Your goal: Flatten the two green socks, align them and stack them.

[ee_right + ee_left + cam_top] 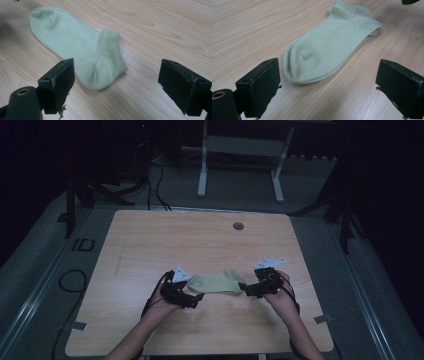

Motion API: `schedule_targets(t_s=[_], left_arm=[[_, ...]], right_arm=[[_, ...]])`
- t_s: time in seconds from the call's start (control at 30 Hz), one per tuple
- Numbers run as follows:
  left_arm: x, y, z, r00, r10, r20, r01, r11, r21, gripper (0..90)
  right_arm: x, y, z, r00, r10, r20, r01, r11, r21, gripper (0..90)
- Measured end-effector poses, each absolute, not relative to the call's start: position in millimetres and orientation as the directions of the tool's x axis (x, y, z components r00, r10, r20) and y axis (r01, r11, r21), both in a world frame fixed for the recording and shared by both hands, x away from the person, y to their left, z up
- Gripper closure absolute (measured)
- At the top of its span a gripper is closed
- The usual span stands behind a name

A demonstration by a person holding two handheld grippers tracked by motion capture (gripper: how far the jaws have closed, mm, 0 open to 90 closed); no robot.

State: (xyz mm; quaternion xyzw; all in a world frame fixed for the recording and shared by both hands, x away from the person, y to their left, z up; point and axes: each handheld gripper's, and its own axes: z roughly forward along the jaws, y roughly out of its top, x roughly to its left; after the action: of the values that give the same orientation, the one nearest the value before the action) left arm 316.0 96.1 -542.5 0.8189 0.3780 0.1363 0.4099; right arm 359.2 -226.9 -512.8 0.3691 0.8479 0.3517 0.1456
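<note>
sock, pale green cotton ankle sock [216,282], lies flat on the light wooden desk [200,240]; left gripper [192,299] at its toe, right gripper [246,287] at its heel, both with fingers spread.

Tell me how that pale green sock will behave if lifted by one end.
The sock lies flat and thin on the table, so it is probably limp and would droop. It looks light. The smooth wood suggests it would slide if pushed.

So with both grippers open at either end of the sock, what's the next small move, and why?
Probably ease the left gripper forward and shut it on the toe of the sock. The sock lies flat and ungrasped; the right gripper waits open at its heel.
</note>
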Motion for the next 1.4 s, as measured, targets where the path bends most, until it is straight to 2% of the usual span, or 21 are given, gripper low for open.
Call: schedule_targets(t_s=[0.27,0.77,1.4], left_arm=[[305,122,-546,0.670,0.740,-0.068,0.499,-0.381,0.778,5.7],[283,180,-548,0.591,0.802,-0.090,0.524,-0.297,0.798,5.8],[255,234,-562,0.480,0.872,-0.094,0.556,-0.219,0.801,5.8]], right_arm=[[351,-252,-522,-0.655,0.754,0.042,0.554,0.442,0.706,13.9],[332,-311,-545,-0.558,0.828,0.053,0.603,0.360,0.712,13.1],[307,-348,-558,-0.484,0.871,0.086,0.632,0.280,0.723,13.1]])
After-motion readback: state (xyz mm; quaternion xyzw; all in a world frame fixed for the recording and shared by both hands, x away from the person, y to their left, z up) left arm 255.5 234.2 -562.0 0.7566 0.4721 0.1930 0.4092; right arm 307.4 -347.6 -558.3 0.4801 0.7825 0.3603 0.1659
